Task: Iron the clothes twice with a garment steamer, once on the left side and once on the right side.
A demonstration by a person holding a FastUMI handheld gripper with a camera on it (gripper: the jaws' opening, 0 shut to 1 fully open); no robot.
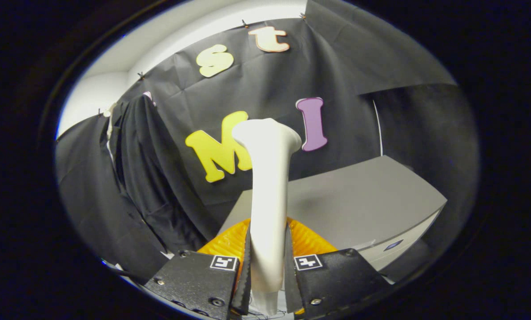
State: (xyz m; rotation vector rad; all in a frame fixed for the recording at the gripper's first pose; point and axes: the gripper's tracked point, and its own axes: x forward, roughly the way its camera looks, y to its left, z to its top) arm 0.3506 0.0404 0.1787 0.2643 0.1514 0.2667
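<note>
The gripper (267, 266) is clamped on the garment steamer (269, 195), both fingers pressing the sides of its slim white handle low down. That low grasp makes sense: it leaves the whole upper length free, and the flared head at the top stands clear, well ahead of the fingers. The steamer is upright in the grasp, leaning only a touch, its head turned away toward the booth's black wall.

Off to the left hangs the dark garment (136, 178), draped in long vertical folds from somewhere up high. It hangs freely, which is just what a steamer wants: a loose fall of cloth that a head can sweep down. Steamer and garment are well apart right now, with no contact between head and fabric.

Beyond the fingers and to the right sits a grey table (359, 200), its top bare where visible. Just behind the fingers is an orange ribbed thing (307, 242), possibly a holder or base for the steamer, though so little of it shows past the fingers that I can't say what it is.

My read: the tool is in hand and carried, but no pass has started on either side of the garment. The next move would call for swinging left to bring the head flat to the cloth, and the firm low hold should keep the head from wobbling on the way.
</note>
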